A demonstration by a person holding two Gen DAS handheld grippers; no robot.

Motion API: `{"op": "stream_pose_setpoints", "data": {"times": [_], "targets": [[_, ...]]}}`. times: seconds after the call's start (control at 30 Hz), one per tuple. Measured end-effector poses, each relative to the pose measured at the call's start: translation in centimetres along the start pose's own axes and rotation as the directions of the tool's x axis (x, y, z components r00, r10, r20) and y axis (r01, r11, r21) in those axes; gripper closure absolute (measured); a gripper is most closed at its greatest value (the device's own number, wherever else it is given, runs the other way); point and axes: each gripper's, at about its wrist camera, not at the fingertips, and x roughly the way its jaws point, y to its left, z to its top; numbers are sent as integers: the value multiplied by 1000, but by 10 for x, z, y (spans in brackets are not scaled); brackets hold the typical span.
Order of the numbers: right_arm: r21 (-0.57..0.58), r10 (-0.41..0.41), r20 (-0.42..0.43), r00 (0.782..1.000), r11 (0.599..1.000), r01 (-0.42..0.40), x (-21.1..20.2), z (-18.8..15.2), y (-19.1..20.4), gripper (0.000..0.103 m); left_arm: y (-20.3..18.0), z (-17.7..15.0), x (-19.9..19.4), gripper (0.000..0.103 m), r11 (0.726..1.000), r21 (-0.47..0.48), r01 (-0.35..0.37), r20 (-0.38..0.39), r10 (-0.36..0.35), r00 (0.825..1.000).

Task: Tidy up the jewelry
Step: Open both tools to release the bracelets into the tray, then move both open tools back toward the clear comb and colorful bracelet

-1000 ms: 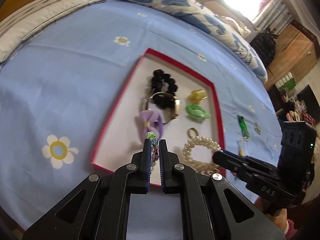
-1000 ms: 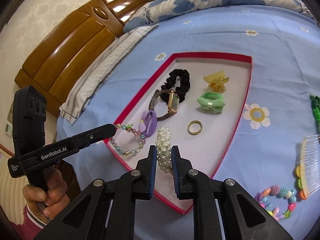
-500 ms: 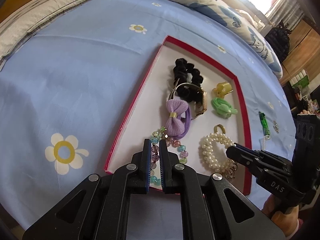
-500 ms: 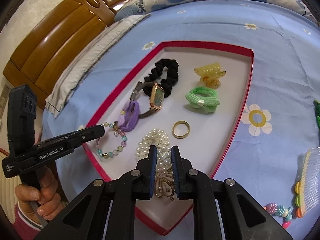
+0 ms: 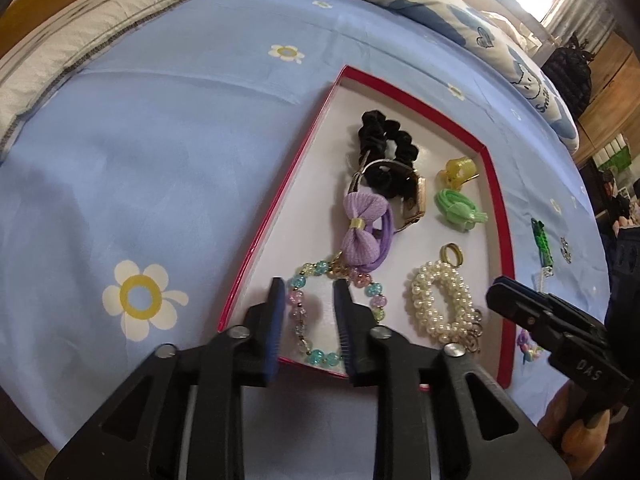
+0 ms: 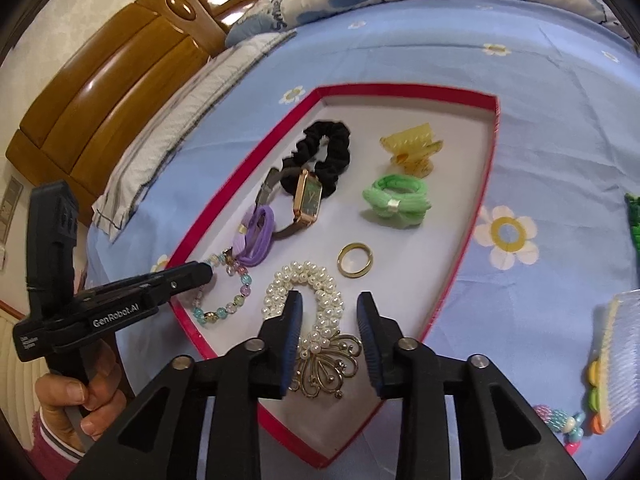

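As my left tool (image 5: 308, 292) opens, its fingers hide part of the bead bracelet (image 5: 316, 312) in the tray (image 5: 502, 216); my right tool (image 6: 328, 312), opening too, straddles the pearls (image 6: 308, 292) beside it.

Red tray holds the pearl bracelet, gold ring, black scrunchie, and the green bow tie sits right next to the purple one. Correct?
Not quite. In the right wrist view the green bow tie sits beside the yellow claw clip; the watch separates it from the purple bow tie. The rest is correct.
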Motion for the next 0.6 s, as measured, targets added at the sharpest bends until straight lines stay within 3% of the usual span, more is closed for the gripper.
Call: {"op": "stream_pose_setpoints", "data": {"times": [0.13, 0.6], "targets": [[34, 2, 43, 999, 999, -3, -21, -3, -9, 63, -8, -1, -11, 66, 1000, 9, 5, 25, -5, 1000], [198, -95, 135, 986, 978, 67, -94, -46, -82, 57, -68, -14, -34, 64, 991, 113, 67, 46, -72, 996]]}}
